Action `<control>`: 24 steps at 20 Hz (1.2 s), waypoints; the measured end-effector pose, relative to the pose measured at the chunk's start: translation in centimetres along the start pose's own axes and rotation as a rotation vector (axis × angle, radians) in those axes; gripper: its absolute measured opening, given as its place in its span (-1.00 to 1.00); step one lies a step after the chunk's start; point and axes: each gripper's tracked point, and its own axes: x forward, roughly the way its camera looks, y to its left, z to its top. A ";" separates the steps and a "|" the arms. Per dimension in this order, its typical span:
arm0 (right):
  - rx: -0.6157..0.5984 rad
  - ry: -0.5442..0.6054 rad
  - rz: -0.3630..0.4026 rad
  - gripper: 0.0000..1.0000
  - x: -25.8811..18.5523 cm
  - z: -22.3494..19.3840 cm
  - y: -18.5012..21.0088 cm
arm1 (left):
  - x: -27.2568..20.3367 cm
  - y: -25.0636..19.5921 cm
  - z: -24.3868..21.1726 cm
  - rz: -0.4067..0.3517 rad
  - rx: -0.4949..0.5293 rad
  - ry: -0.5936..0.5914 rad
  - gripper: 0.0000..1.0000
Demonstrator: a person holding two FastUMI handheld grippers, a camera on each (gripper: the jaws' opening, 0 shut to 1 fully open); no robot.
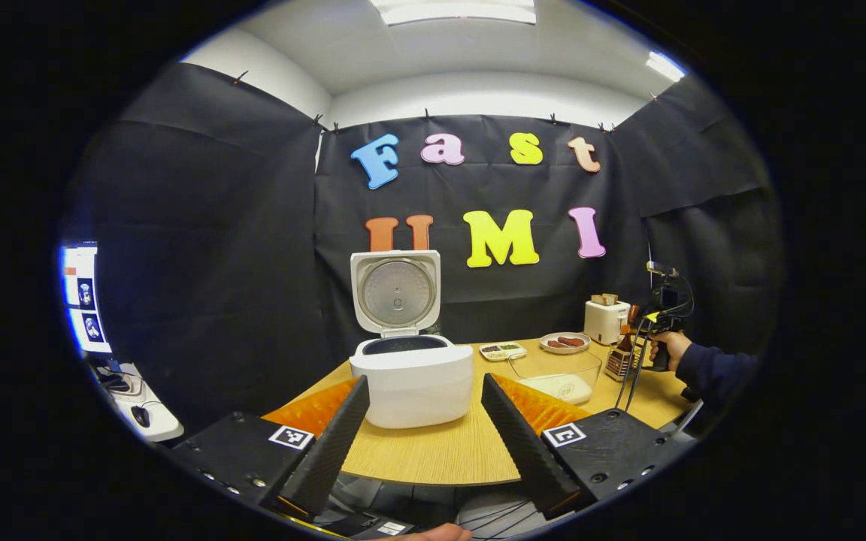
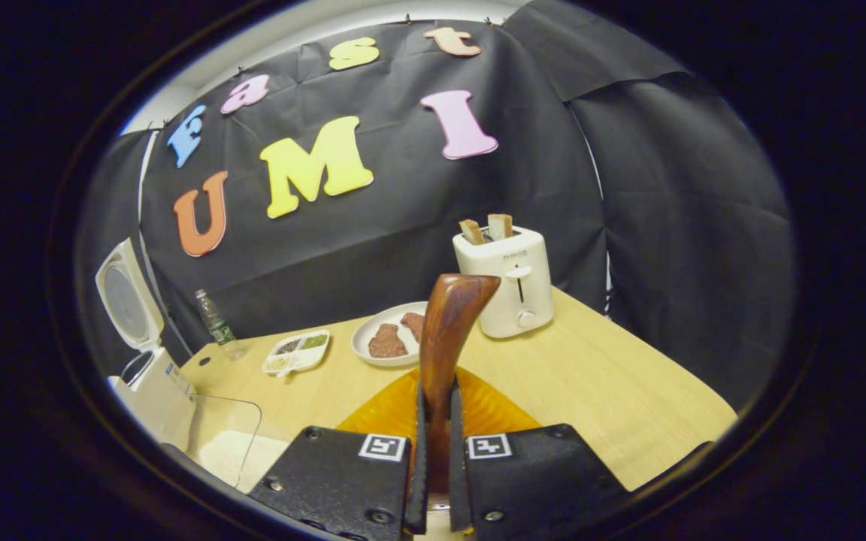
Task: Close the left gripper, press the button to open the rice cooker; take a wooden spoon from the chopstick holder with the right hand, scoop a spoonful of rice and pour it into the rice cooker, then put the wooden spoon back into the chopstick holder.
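Already the white rice cooker [image 1: 411, 376] stands with its lid up on the pale wooden surface [image 1: 440, 451], so the button press reads as done. The left gripper [image 1: 424, 443] hangs in front of the cooker, its fingers spread wide with nothing between them, off the near edge of the surface.

The right gripper [image 2: 433, 451] has its fingers pressed close on the handle of the dark brown wooden spoon [image 2: 448, 330], which stands up between them. Which end of the spoon points up I cannot tell with certainty. In the left gripper view the right gripper [image 1: 655, 319] is held by a hand [image 1: 670, 349] just above the slatted chopstick holder [image 1: 620, 362] at the far right of the surface, so the spoon looks freshly lifted out, or nearly so.

The clear rectangular container of white rice [image 1: 559, 374] sits between the cooker and the holder, apparently untouched.

Judgement: opening done, spoon taken. Left to do: scoop the rice, tip it into the open cooker pot, return the spoon to the holder.
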 end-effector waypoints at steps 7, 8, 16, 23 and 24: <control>-0.069 -0.071 0.010 -0.75 -2.2 3.1 1.1 | 0.0 0.2 0.2 0.001 -0.043 -0.004 0.90; -0.082 -0.081 0.003 -0.75 -2.5 3.6 1.3 | 0.0 0.2 0.4 0.000 -0.051 -0.003 0.90; -0.129 -0.178 0.060 -0.74 -6.1 7.7 5.5 | -0.1 1.9 0.3 0.055 -0.041 -0.004 0.90; -0.179 -0.215 0.143 -0.77 -10.3 9.7 12.0 | -0.3 2.1 0.0 0.040 -0.077 -0.008 0.91; -0.193 -0.223 0.152 -0.77 -10.7 9.7 13.1 | -0.3 2.2 0.0 0.041 -0.072 -0.014 0.91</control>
